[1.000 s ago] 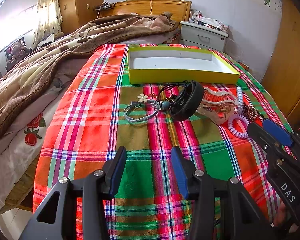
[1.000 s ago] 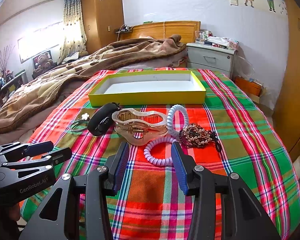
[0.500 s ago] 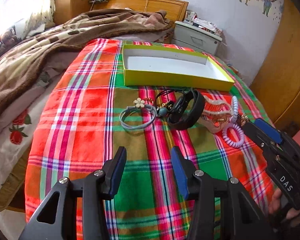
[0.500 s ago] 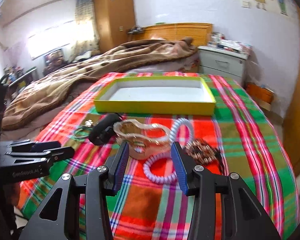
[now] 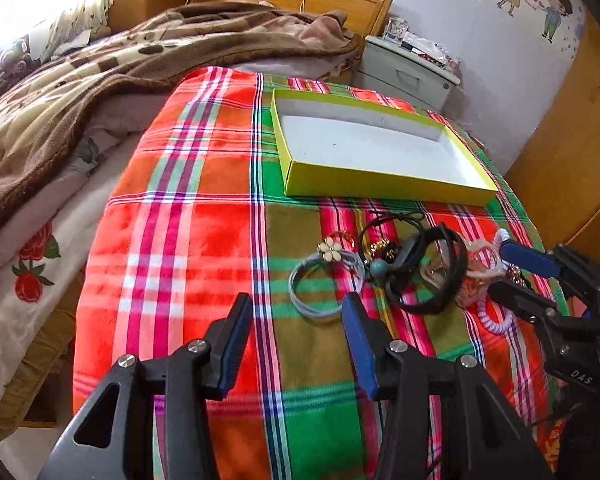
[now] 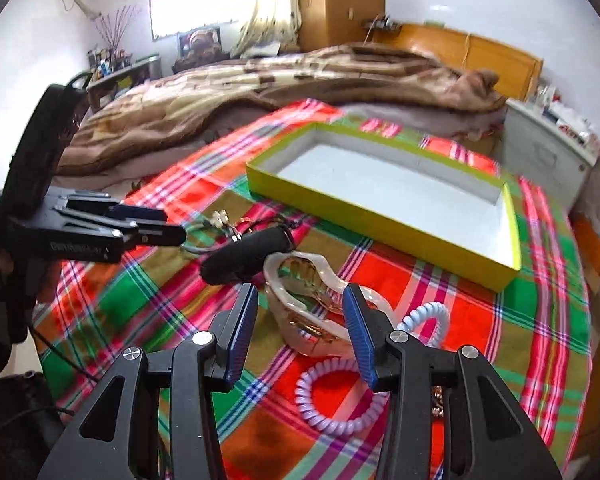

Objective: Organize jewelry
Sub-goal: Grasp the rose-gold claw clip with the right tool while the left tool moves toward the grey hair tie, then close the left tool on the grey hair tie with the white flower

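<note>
1. Right claw (image 6: 300, 320) gapes over our hair clip (image 6: 312, 304) on the bed; left claw (image 5: 296, 332) released.
2. We straddle the clip squarely, clench, carry to the box (image 6: 380, 216).

1. One yellow-green tray (image 5: 384, 184), shallow and white inside.
2. Two spiral coil hair ties (image 6: 332, 408), one pale lilac, one pale blue.
3. One cream hair claw (image 6: 312, 312).
4. One black wristband (image 5: 428, 272).
5. One grey hair tie with a flower charm (image 5: 324, 280).
6. One beaded piece (image 5: 514, 270), partly hidden.
7. Two grippers, the left gripper (image 5: 296, 340) and the right gripper (image 6: 300, 328), both with jaws apart.
</note>
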The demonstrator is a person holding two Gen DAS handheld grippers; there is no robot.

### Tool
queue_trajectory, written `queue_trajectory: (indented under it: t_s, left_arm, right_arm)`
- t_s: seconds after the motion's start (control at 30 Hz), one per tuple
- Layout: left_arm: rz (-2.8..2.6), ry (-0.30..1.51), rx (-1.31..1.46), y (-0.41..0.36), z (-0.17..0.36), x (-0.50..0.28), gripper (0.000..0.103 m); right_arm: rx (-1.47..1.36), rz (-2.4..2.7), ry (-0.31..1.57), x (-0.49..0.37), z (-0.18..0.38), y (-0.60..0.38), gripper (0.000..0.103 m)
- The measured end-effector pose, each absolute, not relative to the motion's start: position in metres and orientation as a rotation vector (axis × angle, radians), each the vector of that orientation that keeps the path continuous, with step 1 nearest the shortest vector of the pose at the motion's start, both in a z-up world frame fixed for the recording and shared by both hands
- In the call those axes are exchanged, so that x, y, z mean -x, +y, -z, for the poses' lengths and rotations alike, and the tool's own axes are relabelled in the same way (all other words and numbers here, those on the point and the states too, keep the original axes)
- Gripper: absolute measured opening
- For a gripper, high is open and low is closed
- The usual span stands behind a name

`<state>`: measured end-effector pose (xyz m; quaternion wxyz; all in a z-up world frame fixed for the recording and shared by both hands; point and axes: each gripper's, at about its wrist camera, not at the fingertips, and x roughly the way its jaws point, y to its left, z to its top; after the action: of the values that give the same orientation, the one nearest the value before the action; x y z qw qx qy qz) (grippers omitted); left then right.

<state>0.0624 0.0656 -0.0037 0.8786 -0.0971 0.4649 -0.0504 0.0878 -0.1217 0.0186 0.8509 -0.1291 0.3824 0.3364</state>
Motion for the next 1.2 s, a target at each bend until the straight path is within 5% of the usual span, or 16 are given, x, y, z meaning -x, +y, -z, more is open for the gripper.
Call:
queue_trajectory:
  t_s: [0.73,0.83,0.93,1.07,1.2]
  left_arm:
    - [0.131,1.052,-0.083,0.035,0.016,-0.119,0.049]
    - [0.14,1.041,-0.081,0.035,0.016,-0.122,0.049]
    - [0.129,1.036,-0.07,0.036,0.015,-0.124,0.03]
    - [0.149,1.029,-0.053,0.038,0.015,-0.124,0.02]
    - [0.168,1.029,-0.019,0.04,0.015,-0.121,0.007]
  right_arm:
    - [0.406,-0.768,0.977,-0.108,-0.008,-0.11,0.045]
    - [0.421,-0.751,0.969,-0.109,-0.009,-0.109,0.034]
    - [0.42,-0.743,0.965,-0.109,-0.01,-0.108,0.025]
    - [0.407,-0.746,0.953,-0.106,-0.014,-0.109,0.013]
    - [0.344,-0.703,0.951,-0.106,-0.019,-0.116,0.013]
